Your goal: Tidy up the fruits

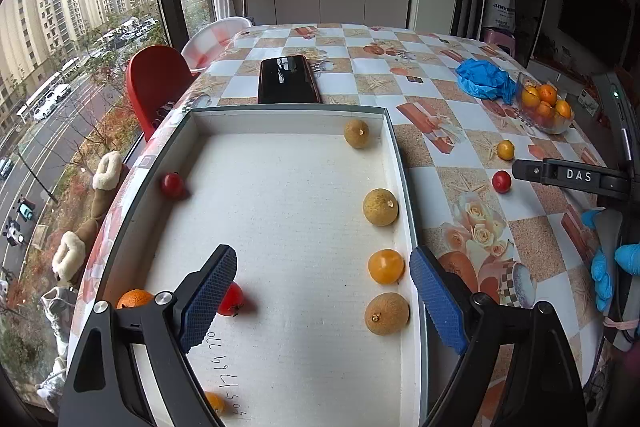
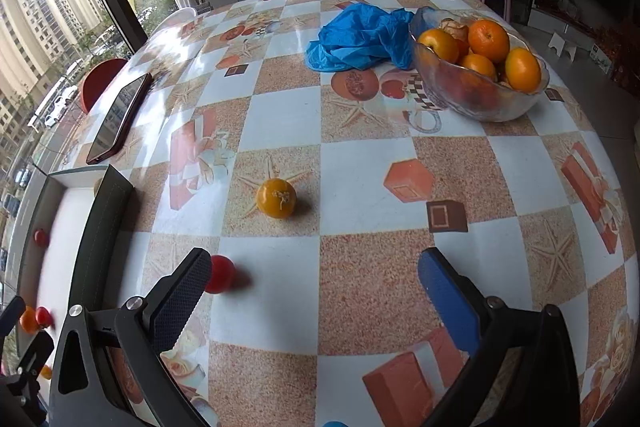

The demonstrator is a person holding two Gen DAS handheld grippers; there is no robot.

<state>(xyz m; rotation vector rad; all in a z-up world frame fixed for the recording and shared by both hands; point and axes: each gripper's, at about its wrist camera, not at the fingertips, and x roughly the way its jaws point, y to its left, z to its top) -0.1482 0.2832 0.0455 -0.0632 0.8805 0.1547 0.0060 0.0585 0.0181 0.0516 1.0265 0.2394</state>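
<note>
A white box tray (image 1: 394, 155) lies on the table and holds several fruits: brown longans (image 1: 380, 207), a yellow tomato (image 1: 386, 266), red tomatoes (image 1: 172, 184) and an orange (image 1: 134, 298). My left gripper (image 1: 322, 293) is open and empty above the tray. A red tomato (image 2: 219, 273) and a yellow tomato (image 2: 276, 197) lie loose on the tablecloth; they also show in the left wrist view, the red tomato (image 1: 501, 181) and the yellow tomato (image 1: 505, 149). My right gripper (image 2: 314, 297) is open and empty, its left finger beside the red tomato.
A glass bowl (image 2: 476, 99) of oranges stands at the back right, with crumpled blue plastic (image 2: 356, 39) beside it. A dark phone (image 1: 288, 79) lies behind the tray. The tray's edge (image 2: 106, 227) is at the left of the right wrist view. A red chair (image 1: 154, 79) stands by the window.
</note>
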